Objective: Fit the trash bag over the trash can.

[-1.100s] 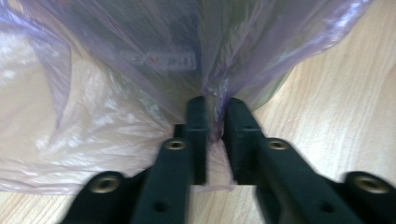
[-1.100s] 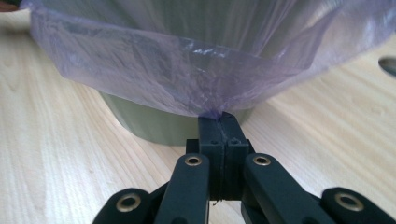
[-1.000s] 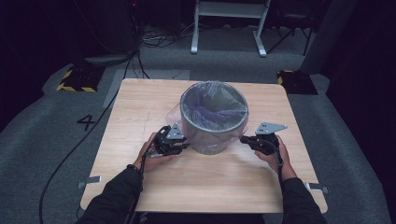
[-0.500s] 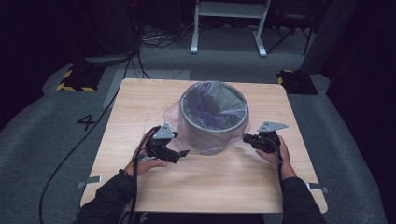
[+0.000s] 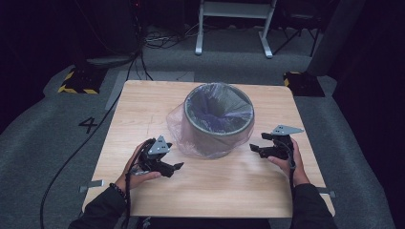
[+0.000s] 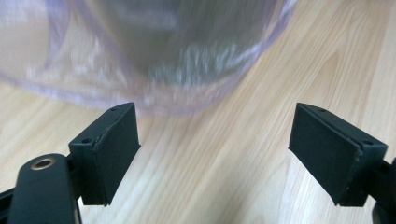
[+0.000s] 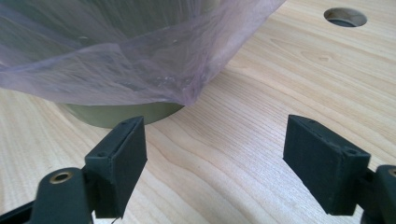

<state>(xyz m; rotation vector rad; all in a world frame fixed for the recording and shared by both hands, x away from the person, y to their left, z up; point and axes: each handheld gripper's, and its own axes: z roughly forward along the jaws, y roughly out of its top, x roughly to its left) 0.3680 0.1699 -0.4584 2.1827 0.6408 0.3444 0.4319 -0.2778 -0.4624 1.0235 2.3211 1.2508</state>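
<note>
a round grey waste bin (image 5: 218, 121) lined with a thin, clear purple-tinted plastic bag (image 5: 184, 136) stands upright on a pale wooden table (image 5: 143, 107), its long axis vertical and its open mouth facing straight up. the bag is folded over the rim and hangs loose down the outside wall, bulging out toward the left gripper's side, with its hem near the tabletop.

the bin sits between the 2 tongs. the left gripper (image 5: 173, 167) lies low over the table just beside the bin's near-left foot, its jaws aimed along the tabletop past the front of the bin, and the person's left hand (image 5: 136, 169) wraps the body from below, forearm in a dark sleeve rising from the bottom edge. its jaws stand wide apart with nothing between them; in the left gripper view (image 6: 212, 154) the bag's hem hangs just ahead of the tips, not touching.

the right gripper (image 5: 254, 148) is held level on the bin's opposite side, jaws pointing at the bin's lower wall, just short of the hanging plastic. the right hand (image 5: 291, 164) grips it from behind, wrist straight. its jaws have just been opening and now stand wide, bare wood between them; in the right gripper view (image 7: 212, 156) the bag's edge and the bin's base lie just ahead of the left-hand jaw, apart from it.
</note>
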